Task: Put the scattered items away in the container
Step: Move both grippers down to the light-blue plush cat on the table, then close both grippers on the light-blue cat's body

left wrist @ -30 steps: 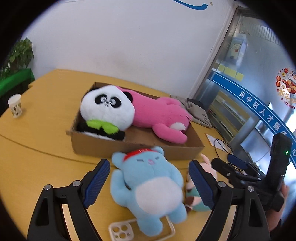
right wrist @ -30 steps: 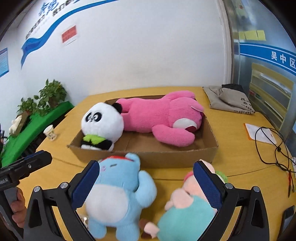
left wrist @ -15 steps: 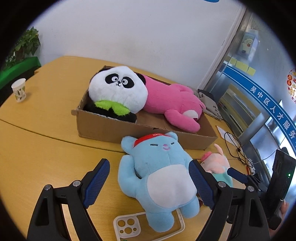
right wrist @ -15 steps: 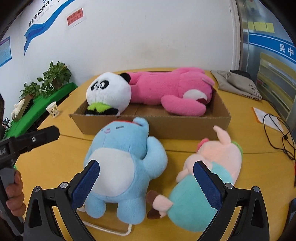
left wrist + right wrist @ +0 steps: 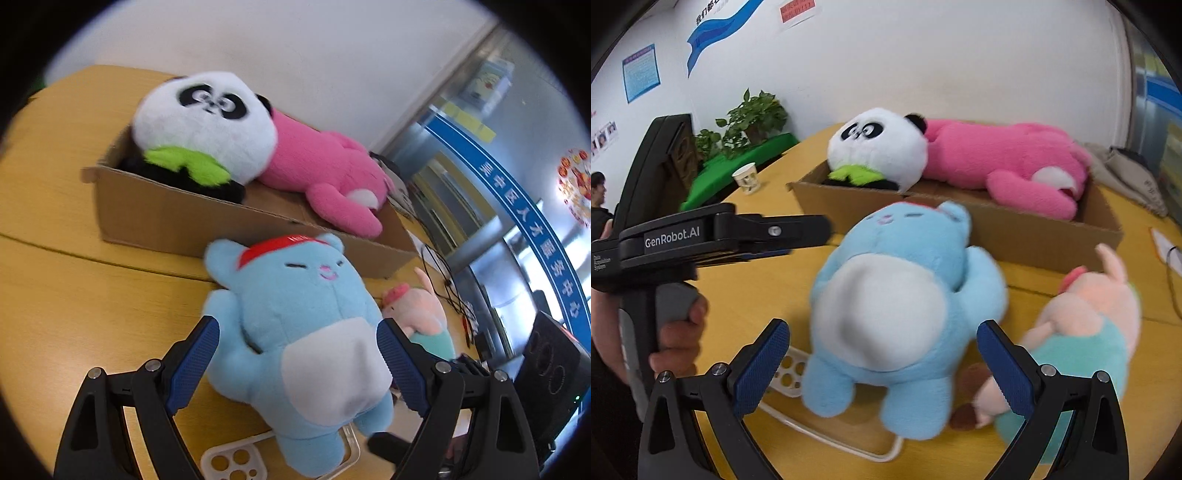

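An office or public service hall: a long curved wooden desk (image 5: 746, 295), white walls with a blue swoosh graphic (image 5: 720, 26) and posted notices (image 5: 641, 72), glass partitions crossed by a blue band of Chinese signage (image 5: 532, 229), potted plants (image 5: 753, 118), and a paper cup (image 5: 748, 179).

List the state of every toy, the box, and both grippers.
Brown cardboard box: open-topped, holding two toys.
White panda plush: in box.
Pink bear plush: lying in box.
Light blue bear plush: on table, outside box.
Peach-and-teal pig plush: on table, outside box.
Left gripper: open, straddling blue plush.
Right gripper: open.
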A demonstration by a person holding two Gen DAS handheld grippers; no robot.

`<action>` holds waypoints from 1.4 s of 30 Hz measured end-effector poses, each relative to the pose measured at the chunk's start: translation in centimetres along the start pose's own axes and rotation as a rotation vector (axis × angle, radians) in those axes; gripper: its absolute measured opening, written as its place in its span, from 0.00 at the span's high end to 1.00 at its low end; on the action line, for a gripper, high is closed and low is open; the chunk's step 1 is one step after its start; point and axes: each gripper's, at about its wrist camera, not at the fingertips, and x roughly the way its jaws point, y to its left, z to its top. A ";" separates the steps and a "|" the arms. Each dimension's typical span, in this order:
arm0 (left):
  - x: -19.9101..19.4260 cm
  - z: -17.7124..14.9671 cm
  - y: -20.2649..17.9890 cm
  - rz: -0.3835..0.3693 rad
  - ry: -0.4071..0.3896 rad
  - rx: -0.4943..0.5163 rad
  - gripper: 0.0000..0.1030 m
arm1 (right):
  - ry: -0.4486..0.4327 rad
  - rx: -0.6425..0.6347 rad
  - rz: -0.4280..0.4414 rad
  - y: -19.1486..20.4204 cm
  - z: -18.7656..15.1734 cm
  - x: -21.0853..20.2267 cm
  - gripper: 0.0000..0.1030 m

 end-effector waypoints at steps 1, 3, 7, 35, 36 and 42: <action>0.7 0.1 0.1 0.006 0.019 0.002 0.15 | 0.011 0.000 -0.012 0.1 -0.1 0.6 0.00; 2.1 0.3 0.5 0.039 0.055 -0.014 0.15 | 0.040 -0.003 -0.022 0.3 -0.4 1.7 0.00; 4.0 0.4 1.2 -0.015 0.095 -0.041 0.14 | 0.077 -0.013 -0.095 0.6 -0.8 3.6 0.00; 4.2 -0.9 -0.5 -0.088 0.159 -0.005 0.40 | -0.013 -0.065 -0.135 1.9 -2.4 3.8 0.21; 4.0 -0.9 -0.8 -0.082 0.156 -0.002 0.40 | -0.014 -0.059 -0.129 1.9 -2.3 3.6 0.22; 1.0 0.6 -3.8 -0.061 0.094 0.065 0.40 | -0.082 -0.055 -0.118 2.3 -1.6 1.2 0.24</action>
